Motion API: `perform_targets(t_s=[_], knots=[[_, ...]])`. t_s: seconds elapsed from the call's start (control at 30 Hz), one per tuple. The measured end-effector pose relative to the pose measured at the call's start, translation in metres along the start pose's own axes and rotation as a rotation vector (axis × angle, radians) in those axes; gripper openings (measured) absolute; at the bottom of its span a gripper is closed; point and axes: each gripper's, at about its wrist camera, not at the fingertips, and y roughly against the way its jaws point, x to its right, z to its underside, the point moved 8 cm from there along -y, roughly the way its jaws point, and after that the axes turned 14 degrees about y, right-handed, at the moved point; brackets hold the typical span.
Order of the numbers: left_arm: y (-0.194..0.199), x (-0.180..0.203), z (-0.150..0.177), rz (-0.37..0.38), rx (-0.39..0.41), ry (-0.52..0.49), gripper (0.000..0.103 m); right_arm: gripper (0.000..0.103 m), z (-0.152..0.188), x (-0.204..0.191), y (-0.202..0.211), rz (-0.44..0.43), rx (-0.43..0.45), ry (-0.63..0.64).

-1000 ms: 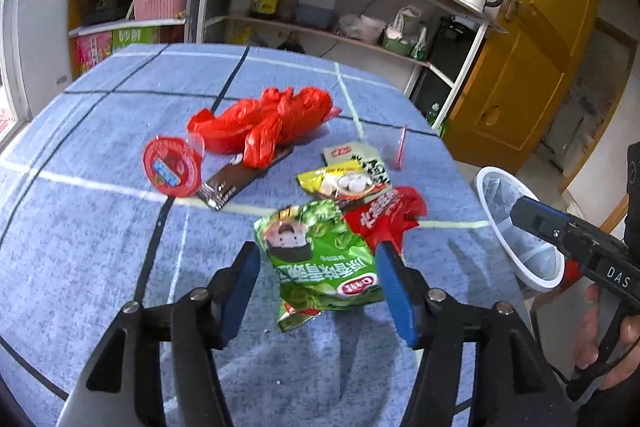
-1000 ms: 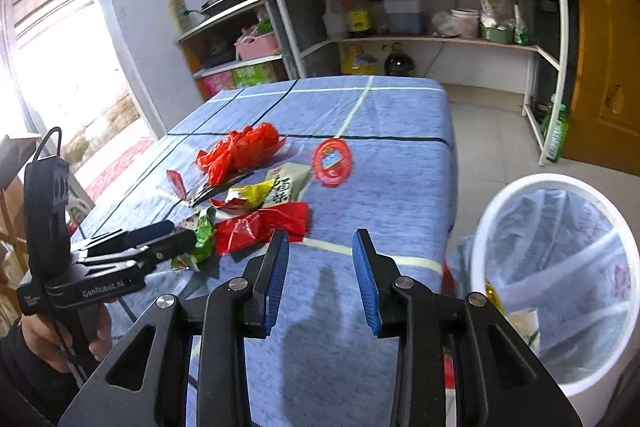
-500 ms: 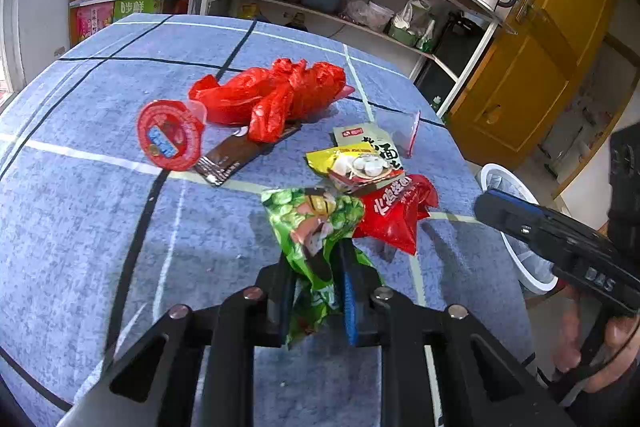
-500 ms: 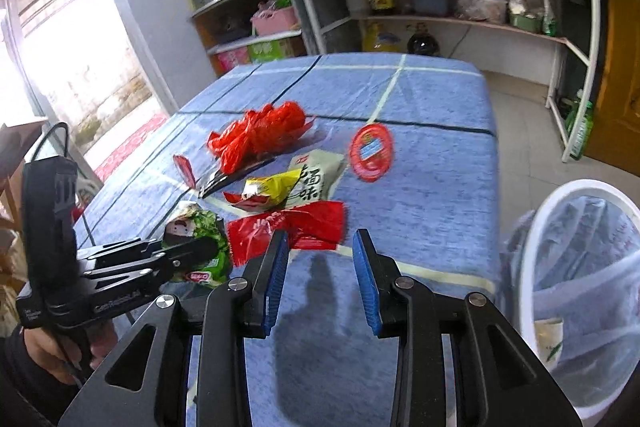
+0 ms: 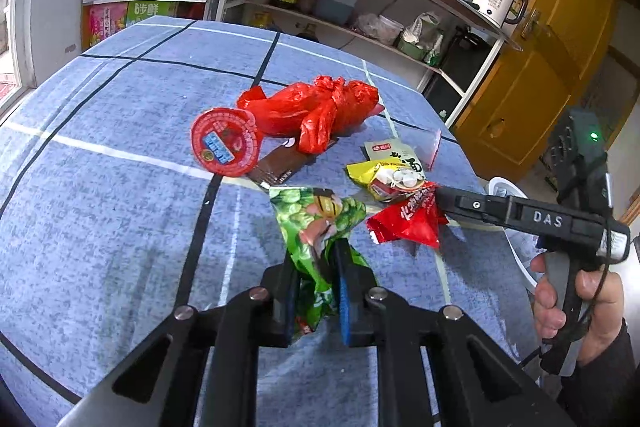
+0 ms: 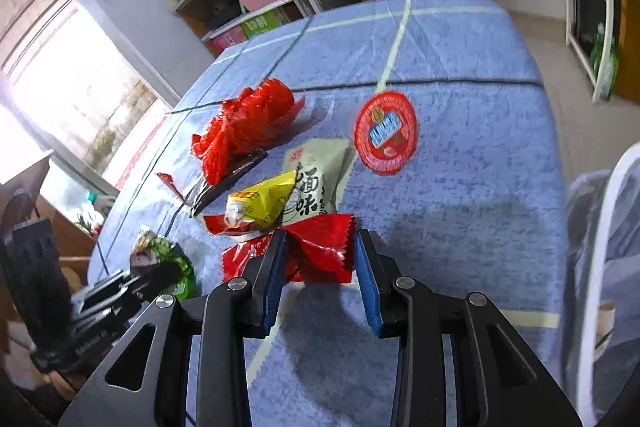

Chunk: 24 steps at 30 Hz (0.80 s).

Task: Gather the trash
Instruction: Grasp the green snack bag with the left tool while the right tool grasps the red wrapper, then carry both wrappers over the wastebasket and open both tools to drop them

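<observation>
The left tongs (image 5: 316, 267) are pinching the green packet (image 5: 320, 227), which crumples between the blue pads and stands up off the blue tabletop (image 5: 120, 227). The right tongs (image 6: 320, 259) are spread, their fingers either side of the red wrapper (image 6: 316, 255) lying flat on the tabletop. Just beyond it lie a yellow packet (image 6: 264, 205) on a pale sachet (image 6: 320, 167), a round red lid (image 6: 386, 131) and a red bag (image 6: 244, 127). The white bin (image 6: 604, 267) stands beside the tabletop.

Daylight floods from the overexposed window (image 6: 68, 83); gripper shadows fall on the bench (image 6: 460, 227). Right view is motion-blurred; fisheye bends edges, corners black.
</observation>
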Motion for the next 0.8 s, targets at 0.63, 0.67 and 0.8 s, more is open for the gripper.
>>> perform_targets(t_s=[0.63,0.67,0.8], knots=[[0.008,0.021,0.001,0.025,0.020,-0.033,0.017,0.008,0.003,-0.007,0.052,0.073,0.120,0.041],[0.008,0.027,0.000,0.030,0.021,-0.039,0.017,0.008,0.005,-0.003,0.059,0.081,0.130,0.034],[0.007,0.055,0.002,0.065,0.017,-0.081,0.017,0.008,0.011,0.012,0.084,0.124,0.164,0.017]])
